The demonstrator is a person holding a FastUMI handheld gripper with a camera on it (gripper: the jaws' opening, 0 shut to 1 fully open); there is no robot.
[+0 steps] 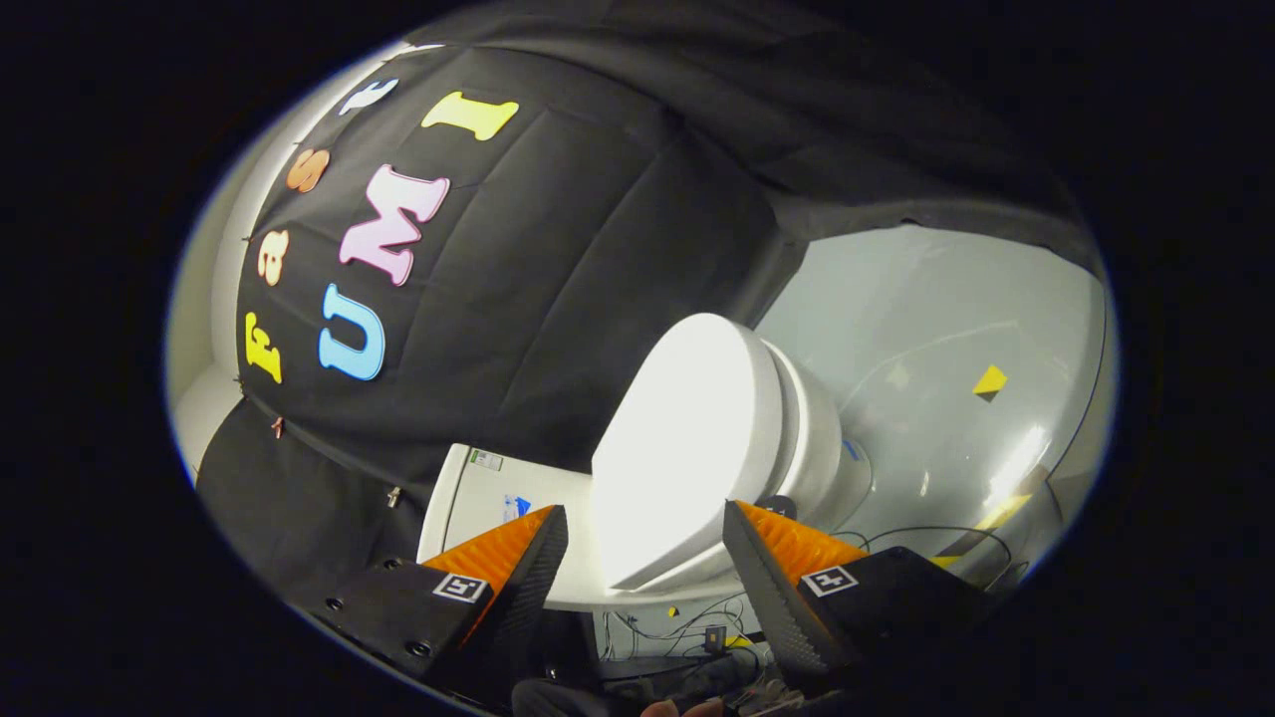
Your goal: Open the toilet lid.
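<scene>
Fingers (pixel 645 533) wide apart, gripping nothing, w/ closed toilet lid (pixel 687 438) between & just ahead.

I see the toilet lid (pixel 687 448), white, smooth and oval, shut down flat on the white toilet bowl (pixel 822 438), glare washing out its top. Whole toilet looks rolled sideways from my camera angle. White cistern (pixel 478 503) sits behind the lid's hinge end; the lid's near edge lies just ahead of the fingers, in line with the gap between them.
</scene>
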